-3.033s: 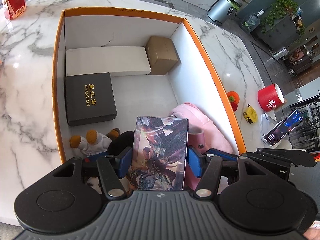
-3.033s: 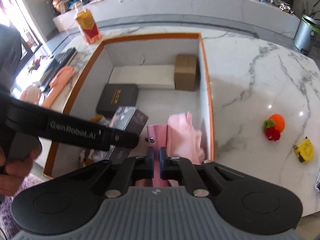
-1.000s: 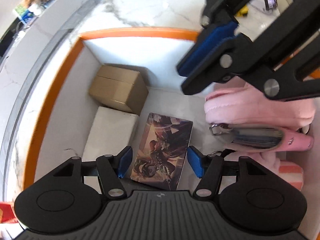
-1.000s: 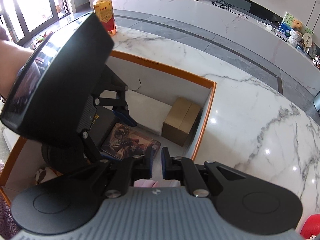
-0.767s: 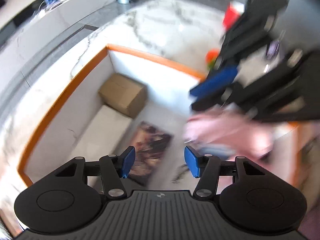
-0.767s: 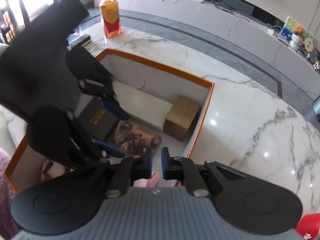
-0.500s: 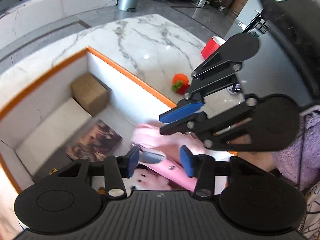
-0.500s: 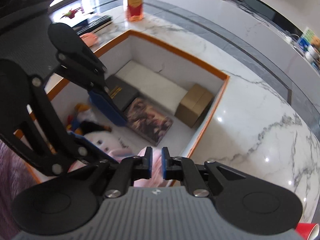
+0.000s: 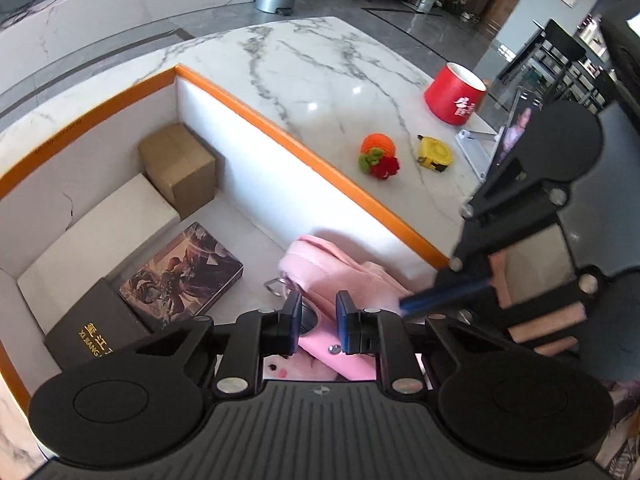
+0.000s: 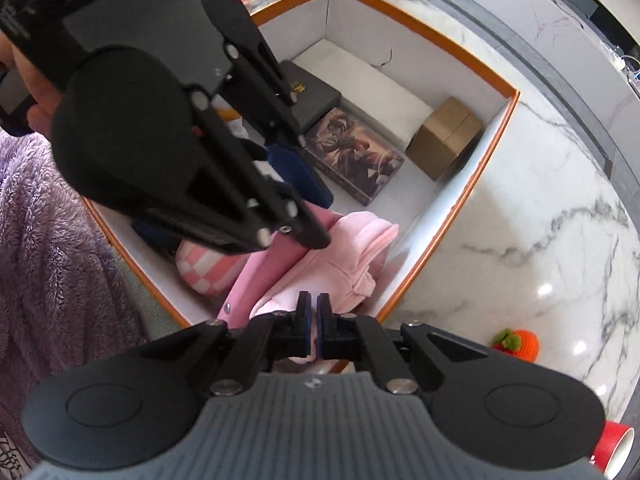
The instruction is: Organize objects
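Left tool (image 9: 318,322) clamped on a glossy pink pouch (image 9: 320,350) inside the orange-rimmed white box (image 9: 280,136) on the marble counter (image 9: 328,80). Right tool (image 10: 314,326) pinched shut on soft pink fabric (image 10: 352,256) at the box's near corner. An illustrated flat box (image 9: 182,276) lies between a black gold-lettered box (image 9: 94,330) and a brown carton (image 9: 178,162).

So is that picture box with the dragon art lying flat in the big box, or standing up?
Lying flat. The picture box rests with its printed face up on the floor of the big orange-rimmed box, beside the black box.
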The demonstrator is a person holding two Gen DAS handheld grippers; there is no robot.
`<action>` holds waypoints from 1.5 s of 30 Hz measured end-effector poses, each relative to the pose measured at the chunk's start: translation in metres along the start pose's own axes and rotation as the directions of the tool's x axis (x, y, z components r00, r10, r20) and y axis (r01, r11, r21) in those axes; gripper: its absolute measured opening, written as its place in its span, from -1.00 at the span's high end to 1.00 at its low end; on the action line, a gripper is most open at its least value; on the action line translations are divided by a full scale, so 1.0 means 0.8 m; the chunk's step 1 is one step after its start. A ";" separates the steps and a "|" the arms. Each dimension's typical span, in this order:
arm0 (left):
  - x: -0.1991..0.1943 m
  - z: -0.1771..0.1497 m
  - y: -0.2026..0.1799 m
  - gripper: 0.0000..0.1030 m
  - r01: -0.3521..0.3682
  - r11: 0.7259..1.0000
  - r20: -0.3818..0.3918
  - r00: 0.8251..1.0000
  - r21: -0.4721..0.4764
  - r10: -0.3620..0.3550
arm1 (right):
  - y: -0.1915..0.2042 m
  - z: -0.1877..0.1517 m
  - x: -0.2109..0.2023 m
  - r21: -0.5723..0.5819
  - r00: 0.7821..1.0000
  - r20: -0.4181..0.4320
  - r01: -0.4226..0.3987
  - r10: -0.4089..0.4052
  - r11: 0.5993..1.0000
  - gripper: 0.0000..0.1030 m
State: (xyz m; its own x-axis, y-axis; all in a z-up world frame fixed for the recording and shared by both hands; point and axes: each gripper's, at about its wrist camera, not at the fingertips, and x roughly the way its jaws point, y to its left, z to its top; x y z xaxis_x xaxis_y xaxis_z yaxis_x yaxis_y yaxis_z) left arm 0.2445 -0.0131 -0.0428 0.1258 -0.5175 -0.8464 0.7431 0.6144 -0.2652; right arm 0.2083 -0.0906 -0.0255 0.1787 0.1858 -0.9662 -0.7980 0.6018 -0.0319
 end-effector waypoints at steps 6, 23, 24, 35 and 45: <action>0.016 -0.006 0.013 0.62 0.002 0.998 -0.002 1.000 -0.062 -0.002 | -0.007 0.001 0.015 0.057 1.000 -0.021 -0.023 0.024 0.998 0.99; -0.028 -0.018 0.006 0.52 -0.071 0.962 -0.008 0.997 -0.262 0.071 | -0.016 -0.010 0.007 0.112 1.000 0.009 -0.016 0.015 0.994 1.00; -0.025 -0.018 0.007 0.53 -0.071 0.959 -0.003 0.997 -0.274 0.073 | -0.015 -0.011 0.007 0.112 1.000 0.011 -0.013 0.012 0.994 1.00; 0.003 0.002 0.017 0.59 -0.149 0.866 -0.084 0.989 -0.477 0.124 | -0.023 -0.014 0.005 0.164 0.999 0.031 -0.024 0.020 0.986 1.00; 0.003 0.009 0.014 0.58 -0.250 0.872 -0.201 0.963 -0.420 0.179 | -0.013 -0.015 -0.001 0.149 1.000 0.023 0.018 -0.021 0.989 1.00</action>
State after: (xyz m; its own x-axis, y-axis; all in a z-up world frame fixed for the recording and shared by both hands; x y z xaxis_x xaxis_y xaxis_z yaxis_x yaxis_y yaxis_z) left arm 0.2575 -0.0118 -0.0442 0.1220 -0.2689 -0.9554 0.3406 0.9155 -0.2141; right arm 0.2100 -0.1061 -0.0277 0.2088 0.1905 -0.9592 -0.7004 0.7137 -0.0107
